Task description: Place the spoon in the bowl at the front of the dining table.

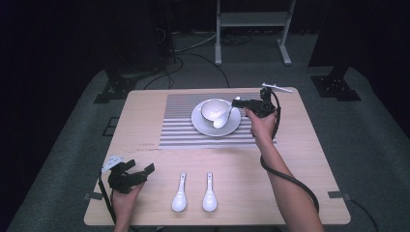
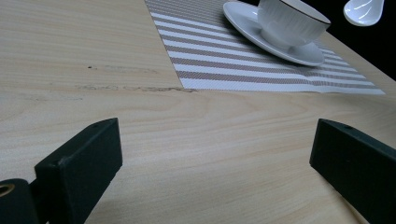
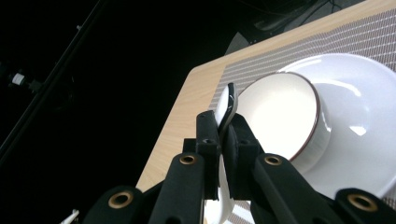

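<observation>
High view: you look forward and down on the whole table [image 1: 300, 159] from above your side.
Left gripper view: low over the wood, facing the striped mat [image 2: 224, 65].
Right gripper view: close above the cup [image 3: 280, 116].
Shared: cup and saucer [image 2: 247, 23] appear in all three.

Two black jaws of the left claw [image 2: 217, 163] stand wide apart low over the pale wooden table [image 2: 93, 56], nothing between them. Beyond, a white cup [image 2: 290, 21] sits on a white saucer [image 2: 243, 16] on a striped placemat [image 2: 210, 60]. A white spoon bowl [image 2: 363, 11] hangs against the dark at the top right corner.
</observation>
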{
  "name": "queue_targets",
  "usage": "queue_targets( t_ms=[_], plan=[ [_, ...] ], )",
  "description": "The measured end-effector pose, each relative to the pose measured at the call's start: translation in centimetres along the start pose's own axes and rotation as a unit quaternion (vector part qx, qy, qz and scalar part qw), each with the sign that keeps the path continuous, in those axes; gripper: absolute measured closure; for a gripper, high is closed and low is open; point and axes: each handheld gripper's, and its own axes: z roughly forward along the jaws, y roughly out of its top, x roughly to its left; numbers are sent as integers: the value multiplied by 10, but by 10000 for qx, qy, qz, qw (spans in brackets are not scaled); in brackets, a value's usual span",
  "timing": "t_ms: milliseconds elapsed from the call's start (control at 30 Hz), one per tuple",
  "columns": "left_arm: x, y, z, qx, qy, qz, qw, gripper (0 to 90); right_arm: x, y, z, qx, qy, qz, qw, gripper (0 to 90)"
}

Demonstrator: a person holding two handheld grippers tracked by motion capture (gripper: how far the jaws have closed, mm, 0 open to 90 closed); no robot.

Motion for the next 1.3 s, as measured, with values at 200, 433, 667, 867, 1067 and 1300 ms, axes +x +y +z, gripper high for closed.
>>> queue_targets(
  t_ms=[200,433,667,867,1067,1300],
  plan=[
    [0,0,0,4,-17,-17,10000,10,1,8,8,-81,-140,13,9999,850],
    [0,0,0,-5,-24,-25,10000,10,0,15,17,-213,-329,85,9992,850],
    [1,0,0,-13,-29,-34,10000,9,-5,18,20,-340,-456,198,9982,850],
    [0,0,0,-5,-21,-16,10000,9,-8,18,24,-428,-608,193,9970,849],
    [1,0,0,-9,-24,-18,10000,10,-9,17,28,-455,-649,213,9966,849],
    [1,0,0,-9,-33,-2,10000,10,-13,11,33,-532,-682,271,9959,849]
  ],
)
